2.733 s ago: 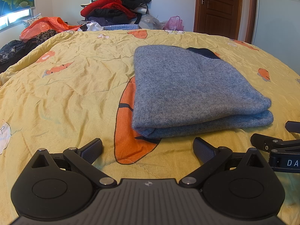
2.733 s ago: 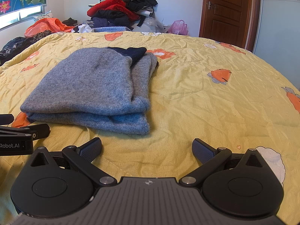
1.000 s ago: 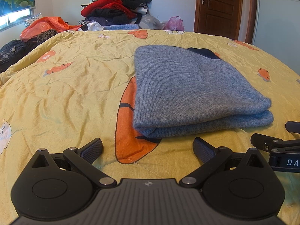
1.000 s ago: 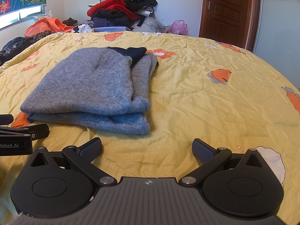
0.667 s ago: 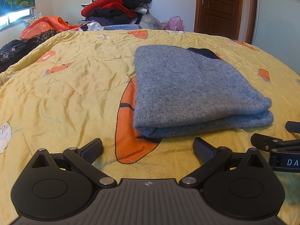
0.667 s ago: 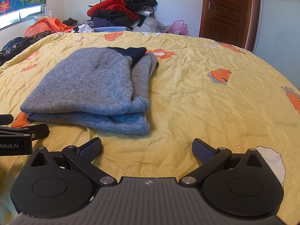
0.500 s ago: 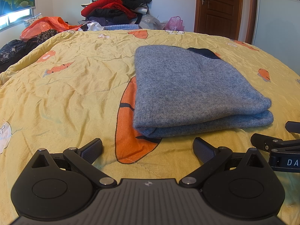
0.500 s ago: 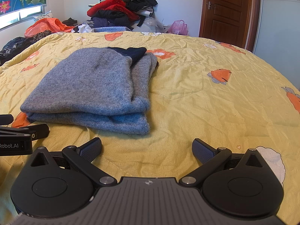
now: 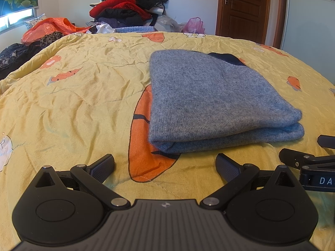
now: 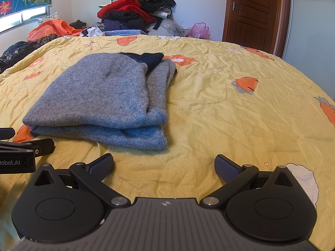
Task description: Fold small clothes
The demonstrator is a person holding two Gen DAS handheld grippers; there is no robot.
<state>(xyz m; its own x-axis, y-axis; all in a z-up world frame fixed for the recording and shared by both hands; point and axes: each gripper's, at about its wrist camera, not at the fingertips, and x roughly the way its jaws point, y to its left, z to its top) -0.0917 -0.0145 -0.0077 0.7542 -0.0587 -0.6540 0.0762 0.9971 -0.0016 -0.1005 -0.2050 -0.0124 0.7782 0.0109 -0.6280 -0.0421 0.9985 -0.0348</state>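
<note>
A folded grey knitted sweater (image 9: 217,102) lay on a bed's yellow carrot-print quilt (image 9: 79,104), just ahead of the left gripper (image 9: 165,165) and right gripper (image 10: 164,164), both with jaws spread wide and holding nothing.

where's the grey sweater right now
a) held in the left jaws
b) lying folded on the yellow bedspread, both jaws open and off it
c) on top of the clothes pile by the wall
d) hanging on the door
b: the grey sweater lies folded in layers on the yellow bedspread, while the left gripper and right gripper sit short of it, jaws apart and holding nothing.
</note>
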